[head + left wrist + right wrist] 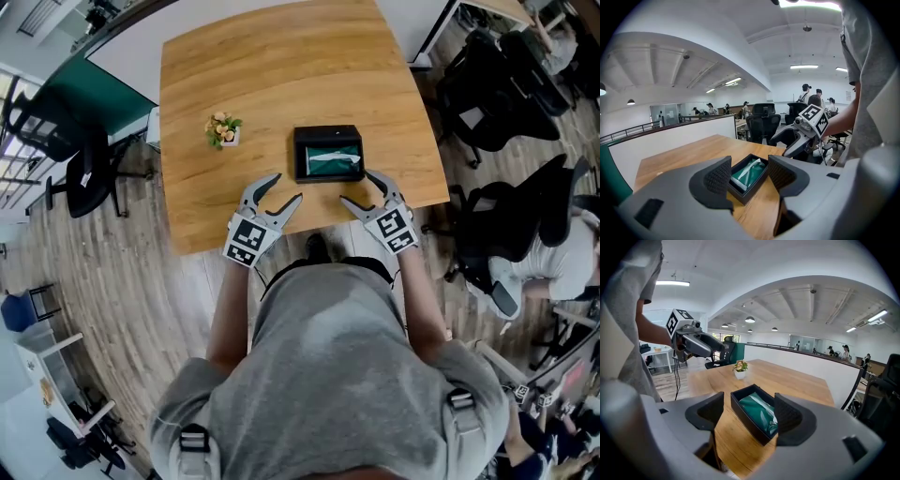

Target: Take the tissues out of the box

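Open black rectangular box [328, 130] with green tissue pack [330, 161], white strip on top, sits near light wooden table [281, 75] front edge. Left gripper [286, 187] and right gripper [358, 187] over that edge, both with fingers spread, nothing gripped.

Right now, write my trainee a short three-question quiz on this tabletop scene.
1. True or false: the left hand-held gripper is clamped on the black box.
2. In the head view, what stands on the table to the left of the box? A) a small potted plant B) a mug C) a laptop
3. Fill in: the tissue pack inside the box is ___ in colour.

Key: 1 false, its jaws stand apart, short of the box; 2 A; 3 green.
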The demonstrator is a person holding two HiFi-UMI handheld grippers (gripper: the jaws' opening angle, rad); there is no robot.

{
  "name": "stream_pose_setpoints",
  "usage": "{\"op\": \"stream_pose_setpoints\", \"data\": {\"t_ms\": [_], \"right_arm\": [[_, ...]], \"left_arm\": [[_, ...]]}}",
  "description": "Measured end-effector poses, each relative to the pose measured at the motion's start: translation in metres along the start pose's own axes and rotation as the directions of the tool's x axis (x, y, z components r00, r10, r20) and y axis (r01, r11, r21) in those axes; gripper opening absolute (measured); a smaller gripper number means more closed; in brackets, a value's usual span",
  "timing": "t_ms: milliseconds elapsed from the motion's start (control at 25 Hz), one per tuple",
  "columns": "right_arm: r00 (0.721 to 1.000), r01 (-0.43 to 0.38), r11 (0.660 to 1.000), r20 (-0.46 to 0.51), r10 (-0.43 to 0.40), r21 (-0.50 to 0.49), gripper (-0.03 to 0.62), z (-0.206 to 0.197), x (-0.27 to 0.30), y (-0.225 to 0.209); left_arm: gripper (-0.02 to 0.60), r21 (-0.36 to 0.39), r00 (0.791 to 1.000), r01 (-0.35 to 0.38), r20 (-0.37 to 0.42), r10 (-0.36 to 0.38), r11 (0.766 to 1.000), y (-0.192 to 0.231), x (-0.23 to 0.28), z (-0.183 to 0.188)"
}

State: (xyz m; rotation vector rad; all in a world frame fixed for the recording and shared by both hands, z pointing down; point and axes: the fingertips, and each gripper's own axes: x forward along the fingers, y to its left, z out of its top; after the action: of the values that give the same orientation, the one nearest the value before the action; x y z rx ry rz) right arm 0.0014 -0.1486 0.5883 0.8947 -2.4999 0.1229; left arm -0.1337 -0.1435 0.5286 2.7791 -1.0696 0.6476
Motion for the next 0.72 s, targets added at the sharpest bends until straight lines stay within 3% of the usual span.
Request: {"op": "stream_pose_setpoints", "data": {"t_ms": [320,720], "right_arm": [[0.999,-0.022,1.000,-0.038,0.023,0.014,0.339,-0.009,0.015,0.013],[0.995,-0.074,0.997,-0.071,0.073,-0.015,0.331,-0.012,0.039,-0.004]], "left_arm": [[0.249,-0.047,1.000,-0.004,-0.009,0.004,0.999,0.009,-0.005,-0.019],[0.247,-0.080,0.999,-0.052,-0.013,0.051,0.995,0.027,0.006,-0.019]]}}
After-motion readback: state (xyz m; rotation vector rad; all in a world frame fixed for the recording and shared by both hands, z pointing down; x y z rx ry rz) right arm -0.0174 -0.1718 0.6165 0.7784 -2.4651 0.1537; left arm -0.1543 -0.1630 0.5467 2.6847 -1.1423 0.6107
